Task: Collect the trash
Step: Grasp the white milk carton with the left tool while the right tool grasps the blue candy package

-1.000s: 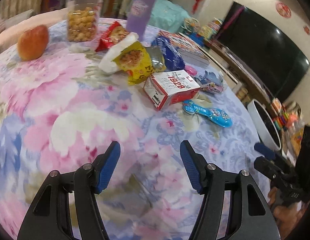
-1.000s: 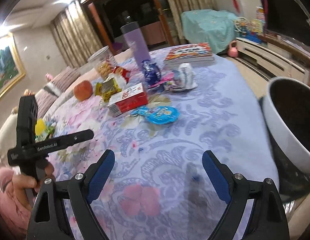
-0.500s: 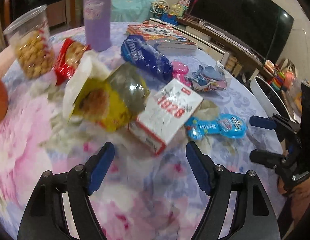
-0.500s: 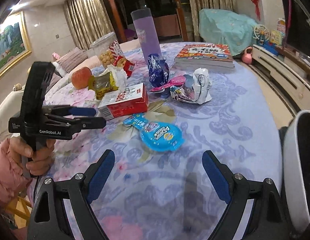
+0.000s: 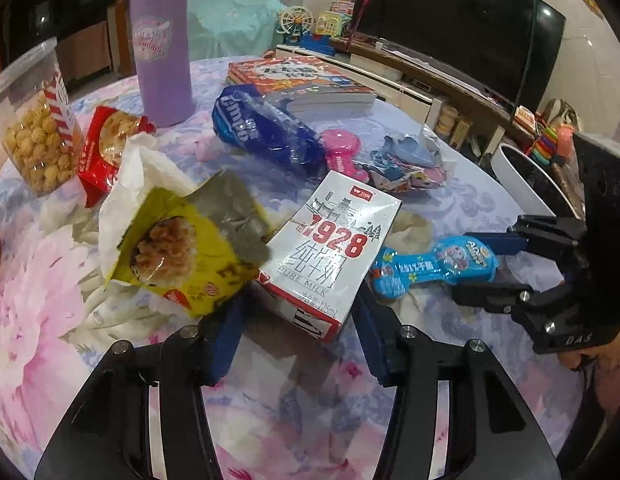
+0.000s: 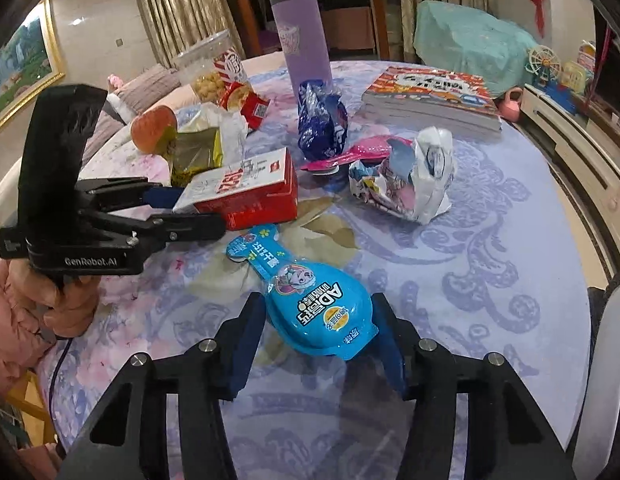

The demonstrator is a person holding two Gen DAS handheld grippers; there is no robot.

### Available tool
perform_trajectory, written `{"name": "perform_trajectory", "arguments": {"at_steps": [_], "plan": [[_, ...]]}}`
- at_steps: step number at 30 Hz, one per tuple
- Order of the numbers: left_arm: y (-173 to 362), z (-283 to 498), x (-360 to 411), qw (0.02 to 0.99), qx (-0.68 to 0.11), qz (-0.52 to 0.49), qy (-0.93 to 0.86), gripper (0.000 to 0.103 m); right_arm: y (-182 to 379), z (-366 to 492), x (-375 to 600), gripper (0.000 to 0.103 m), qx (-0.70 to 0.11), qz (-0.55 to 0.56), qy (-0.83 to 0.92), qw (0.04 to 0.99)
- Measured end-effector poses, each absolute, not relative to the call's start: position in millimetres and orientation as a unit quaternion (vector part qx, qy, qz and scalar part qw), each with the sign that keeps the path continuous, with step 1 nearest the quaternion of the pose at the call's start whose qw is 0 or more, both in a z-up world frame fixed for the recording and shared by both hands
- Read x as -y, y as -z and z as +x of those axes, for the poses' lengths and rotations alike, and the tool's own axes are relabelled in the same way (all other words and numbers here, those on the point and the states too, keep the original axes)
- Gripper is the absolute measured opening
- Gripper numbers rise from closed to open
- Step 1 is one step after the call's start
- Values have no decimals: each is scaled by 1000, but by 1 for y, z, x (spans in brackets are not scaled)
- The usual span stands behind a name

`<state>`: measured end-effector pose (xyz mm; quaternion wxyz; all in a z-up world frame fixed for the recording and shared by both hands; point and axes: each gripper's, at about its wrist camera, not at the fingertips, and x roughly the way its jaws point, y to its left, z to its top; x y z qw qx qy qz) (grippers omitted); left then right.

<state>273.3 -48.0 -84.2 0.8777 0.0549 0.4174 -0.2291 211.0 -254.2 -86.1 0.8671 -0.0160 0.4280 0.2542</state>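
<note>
Both my grippers, left (image 5: 298,328) and right (image 6: 315,338), gape wide; beside the milk carton (image 5: 329,256), the slick blue pouch (image 6: 310,304) may squirt free.

At the centre of the left wrist view the milk carton (image 5: 329,248) bears a large red "1928", with "PURE MILK" and "125mL" below it. At upper centre the blue bag (image 5: 266,132) reads "Bimbo". In the right wrist view, at left, the left gripper (image 6: 198,212) body reads "GenRobot.AI". At lower centre the blue snack packet (image 6: 313,304) shows "AD" upside down.
</note>
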Motion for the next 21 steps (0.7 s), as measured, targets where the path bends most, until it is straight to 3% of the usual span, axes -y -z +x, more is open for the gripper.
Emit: {"name": "perform_trajectory", "arguments": {"at_steps": [17,20,21], "plan": [[82,183,54,877,-430,0,215,51,81,140,308,54,-429,68,-195,879],[85,180,59,874,-436,13,213,52,80,134,308,56,-435,66,-207,874],[84,181,59,874,-437,16,212,52,80,134,307,62,-438,64,-209,872]]}}
